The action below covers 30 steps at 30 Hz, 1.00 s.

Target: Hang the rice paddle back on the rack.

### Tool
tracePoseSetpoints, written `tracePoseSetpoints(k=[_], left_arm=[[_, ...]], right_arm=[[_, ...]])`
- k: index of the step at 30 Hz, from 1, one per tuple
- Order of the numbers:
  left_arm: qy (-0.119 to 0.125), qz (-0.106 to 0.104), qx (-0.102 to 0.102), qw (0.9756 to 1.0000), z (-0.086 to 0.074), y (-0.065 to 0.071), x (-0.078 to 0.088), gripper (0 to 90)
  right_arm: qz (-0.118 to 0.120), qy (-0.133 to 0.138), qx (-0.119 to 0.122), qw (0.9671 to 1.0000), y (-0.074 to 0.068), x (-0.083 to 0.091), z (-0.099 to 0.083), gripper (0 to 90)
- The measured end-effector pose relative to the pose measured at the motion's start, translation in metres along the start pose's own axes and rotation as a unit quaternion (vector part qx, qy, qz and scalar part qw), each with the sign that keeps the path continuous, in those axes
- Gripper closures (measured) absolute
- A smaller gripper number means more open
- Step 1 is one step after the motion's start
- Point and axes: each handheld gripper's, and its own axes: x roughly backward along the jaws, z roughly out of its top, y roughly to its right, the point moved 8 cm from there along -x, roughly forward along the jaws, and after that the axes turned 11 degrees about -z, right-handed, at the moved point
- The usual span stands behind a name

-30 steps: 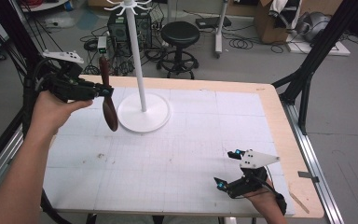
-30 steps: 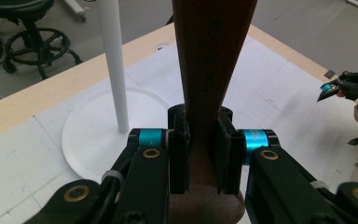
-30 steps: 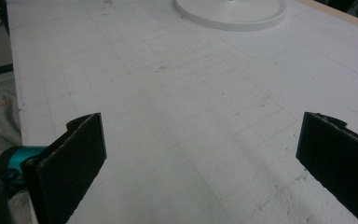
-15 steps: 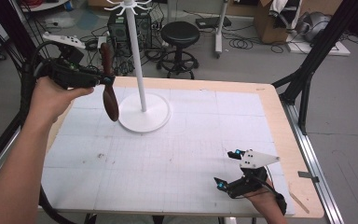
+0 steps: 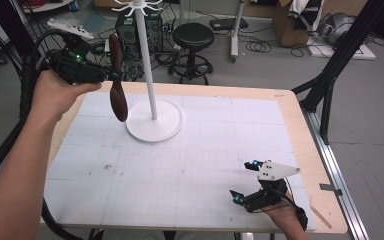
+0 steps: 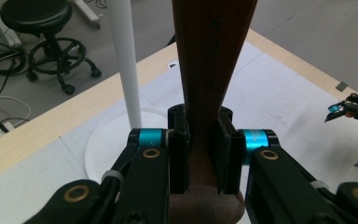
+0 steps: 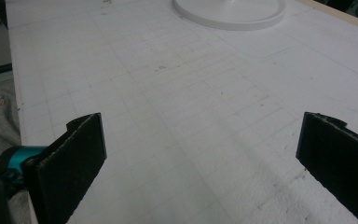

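The one trace of writing is a line of dark letters stamped lengthwise along the handle of the brown wooden spoon point(image 6: 209, 65), seen close up in the left gripper view. The letters run up the handle and are too blurred and faint to make out as words. The white gridded mat on the table point(image 5: 190, 170) bears ruled squares and no numbers or labels.
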Motion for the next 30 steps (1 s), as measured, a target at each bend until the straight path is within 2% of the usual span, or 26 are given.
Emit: tracePoseSetpoints(k=[18,30], left_arm=[[0.003,0.006,0.004,1.0,0.026,-0.004,0.0,77.7],[0.0,0.024,0.014,0.9996,0.041,-0.009,-0.002,77.7]], right_arm=[[0.0,0.001,0.0,1.0,0.0,0.001,0.001,0.3],[0.0,0.002,0.0,1.0,0.0,0.001,0.001,0.3]])
